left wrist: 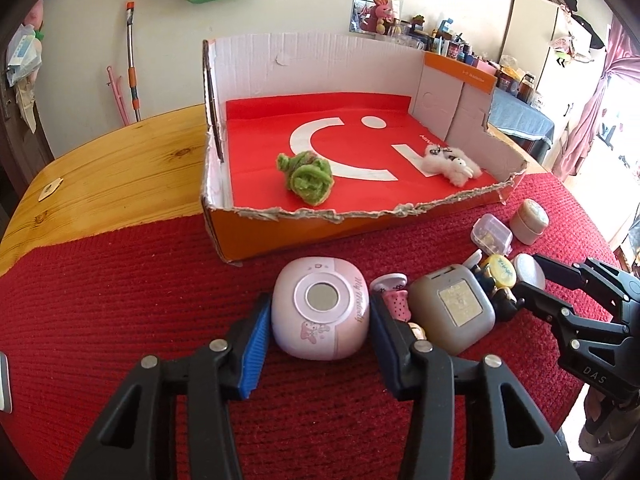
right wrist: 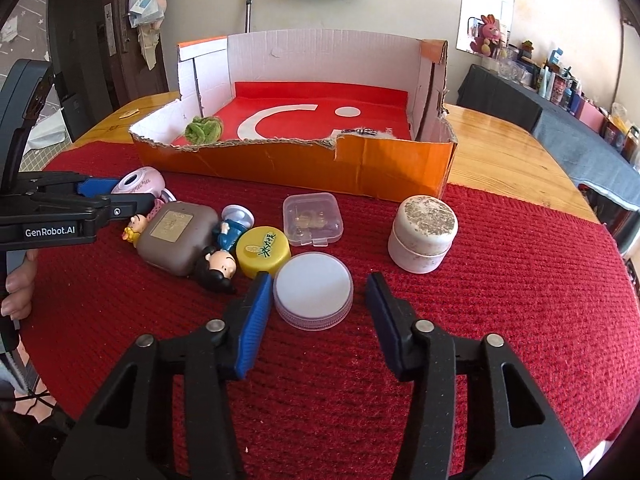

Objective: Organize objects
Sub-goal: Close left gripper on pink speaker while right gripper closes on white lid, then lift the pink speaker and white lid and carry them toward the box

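Trinkets lay scattered on a red knitted cloth (left wrist: 120, 300) spread over the wooden surface (left wrist: 120, 168), just in front of a shallow cardboard box (left wrist: 280, 232) with a torn front wall. Inside the box, on its red lining, sat a green fuzzy toy (left wrist: 308, 176) toward the left and a white fluffy toy (left wrist: 452, 164) toward the right, well apart.

The left claw (left wrist: 320, 306) was clamped on a rounded pink case (left wrist: 320, 312), one blue pad against each side, with the case resting on the cloth. Just beside the case on the right lay a grey-brown case (left wrist: 452, 308), with small figurines wedged around it; one black-haired figurine (right wrist: 218, 268) lay on its side against it. A person's hand (right wrist: 18, 292) gripped the left tool's handle.

The right claw (right wrist: 318, 284) stood apart around a flat round lid (right wrist: 313, 290) with a white top. Its left pad touched the lid's edge, while a gap showed between the lid and the right pad. A yellow cap (right wrist: 262, 250) touched the lid at its upper left. Behind the lid sat a clear plastic box (right wrist: 313, 218), shut, with small bits inside. To the right of that, standing apart, was a squat white jar (right wrist: 422, 232) with a speckled top.
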Tool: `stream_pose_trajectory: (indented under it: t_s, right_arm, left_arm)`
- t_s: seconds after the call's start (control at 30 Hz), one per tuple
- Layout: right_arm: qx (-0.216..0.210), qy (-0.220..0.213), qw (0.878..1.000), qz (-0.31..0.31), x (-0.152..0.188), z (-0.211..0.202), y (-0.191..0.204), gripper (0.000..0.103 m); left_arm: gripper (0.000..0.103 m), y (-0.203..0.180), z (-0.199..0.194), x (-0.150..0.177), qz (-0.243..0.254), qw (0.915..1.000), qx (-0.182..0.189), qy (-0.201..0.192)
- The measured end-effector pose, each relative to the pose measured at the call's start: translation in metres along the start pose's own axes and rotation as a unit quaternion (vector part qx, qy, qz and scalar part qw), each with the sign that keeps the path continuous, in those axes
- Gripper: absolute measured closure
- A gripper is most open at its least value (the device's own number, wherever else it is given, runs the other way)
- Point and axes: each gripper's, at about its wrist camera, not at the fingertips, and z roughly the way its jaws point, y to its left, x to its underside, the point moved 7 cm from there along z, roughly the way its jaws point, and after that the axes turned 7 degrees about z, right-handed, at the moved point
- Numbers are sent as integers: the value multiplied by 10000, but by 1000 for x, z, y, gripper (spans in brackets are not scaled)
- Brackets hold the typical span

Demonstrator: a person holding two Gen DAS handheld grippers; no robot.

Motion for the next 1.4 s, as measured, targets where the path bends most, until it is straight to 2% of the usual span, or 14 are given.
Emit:
stream_pose_trajectory:
  t_s: [0.63,1.4]
  right_arm:
    - [-154,-230,9996,14,-7,-24,4,64]
    - [-191,-326,9992,103,-10,-33,0,64]
  left_arm:
    - [54,-7,-38,4,-43,9995,77,-318]
    - [54,-13,-51,3,-25,9990,184,-409]
